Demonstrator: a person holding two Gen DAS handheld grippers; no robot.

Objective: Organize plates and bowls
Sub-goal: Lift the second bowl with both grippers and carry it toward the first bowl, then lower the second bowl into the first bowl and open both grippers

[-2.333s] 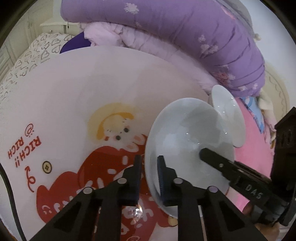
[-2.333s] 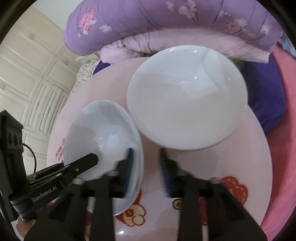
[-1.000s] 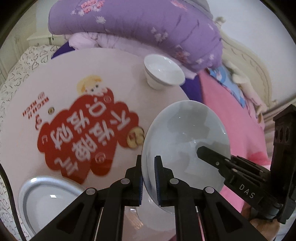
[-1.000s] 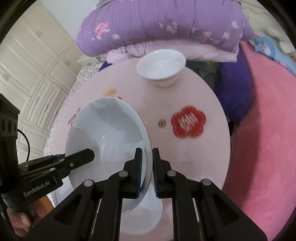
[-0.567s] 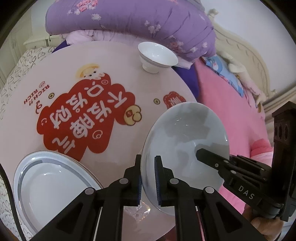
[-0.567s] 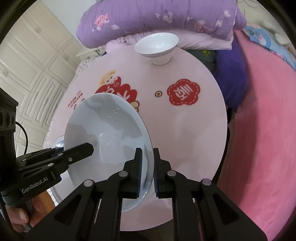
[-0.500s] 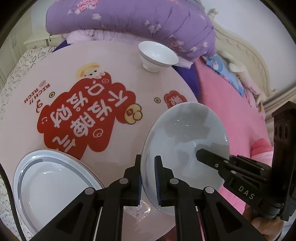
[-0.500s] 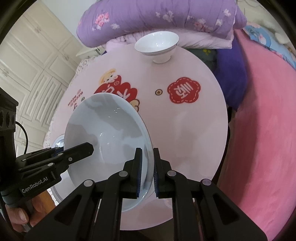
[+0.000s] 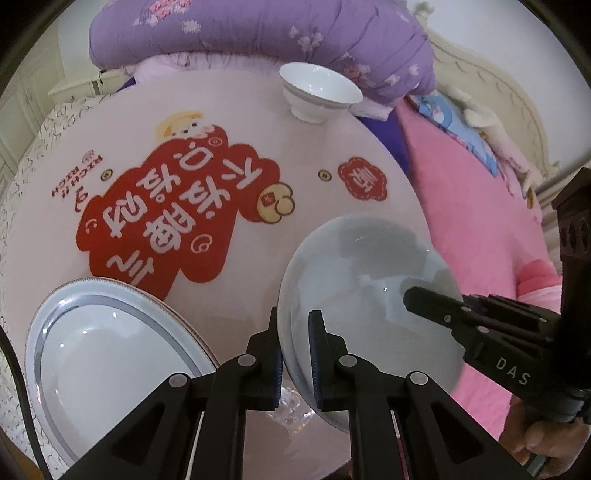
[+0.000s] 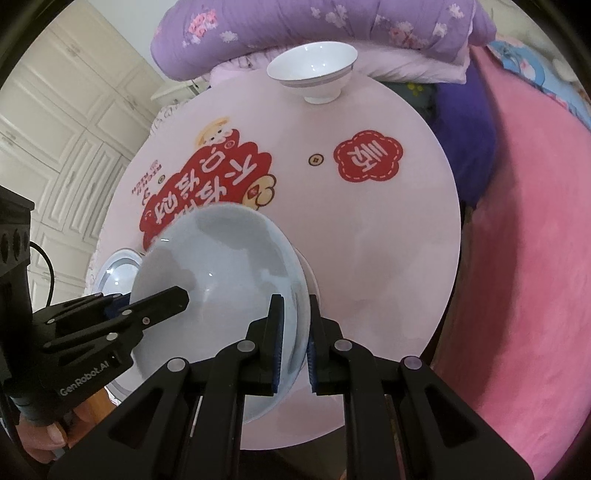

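Both tools grip one pale blue-grey bowl (image 9: 365, 295) by opposite rim edges, held tilted above the near edge of the round pink surface (image 9: 258, 122). Left tool (image 9: 295, 354) is closed down to the rim's thickness, one finger inside the bowl and one outside, at 6 o'clock in the left wrist view; right tool (image 10: 293, 339) pinches the other rim edge the same way, 6 o'clock in the right wrist view. In the left wrist view the right tool (image 9: 424, 299) reaches in from 4 o'clock with one finger on the bowl's inside; in the right wrist view the left tool (image 10: 159, 302) comes in from 8 o'clock, likewise on the bowl (image 10: 218, 280). A white plate with a grey band (image 9: 110, 354) lies flat on the surface at 8 o'clock, just beside the bowl. A small white footed bowl (image 9: 317, 90) stands upright at the far edge, 12 o'clock, well apart. A red printed graphic (image 9: 173, 221) covers the middle of the surface. A purple quilt (image 9: 258, 33) lies behind, a pink bedspread (image 10: 517, 258) at 3 o'clock.
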